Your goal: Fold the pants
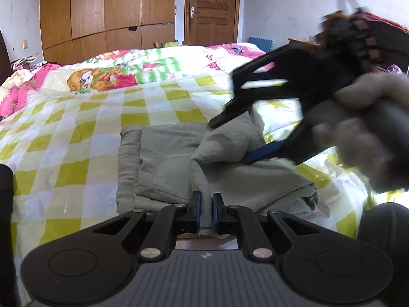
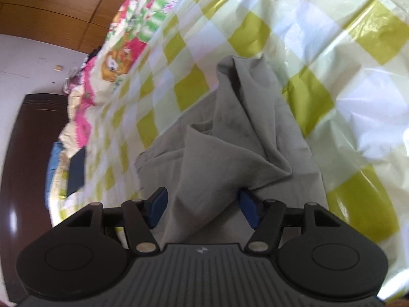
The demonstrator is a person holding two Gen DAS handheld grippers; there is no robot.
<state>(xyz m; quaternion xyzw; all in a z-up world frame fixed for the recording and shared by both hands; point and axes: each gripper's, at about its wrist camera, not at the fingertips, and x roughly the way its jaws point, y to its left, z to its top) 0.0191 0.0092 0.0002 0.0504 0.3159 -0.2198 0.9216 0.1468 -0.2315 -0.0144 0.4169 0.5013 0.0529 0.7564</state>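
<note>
Left wrist view shows us the grey cotton pants lying partly folded on the bed, in the near middle of the scene. Their flat part, with stitched seams, spreads to the left, while a raised flap of the same cloth stands up on the right. We see our left tool at the near edge of the pants, its two blue-padded fingers drawn close together, clenched on a thin ridge of the grey fabric between them.

Our right tool comes in from the far right, blurred, held by a hand in a pale glove. One black finger lies over the raised flap and one blue pad sits under it. From the right wrist view we see that right tool standing released, its blue pads set wide, with a peaked bunch of the grey pants rising between them. The right-hand pad touches the cloth; the left-hand pad stands just beside it, so we see no squeeze.

Under the pants lies a glossy bed cover in yellow-green and white checks, crinkled near the right. Farther off lies a pink cartoon-print quilt. Beyond the bed stand a brown wooden wardrobe and a brown panelled door against a white wall.
</note>
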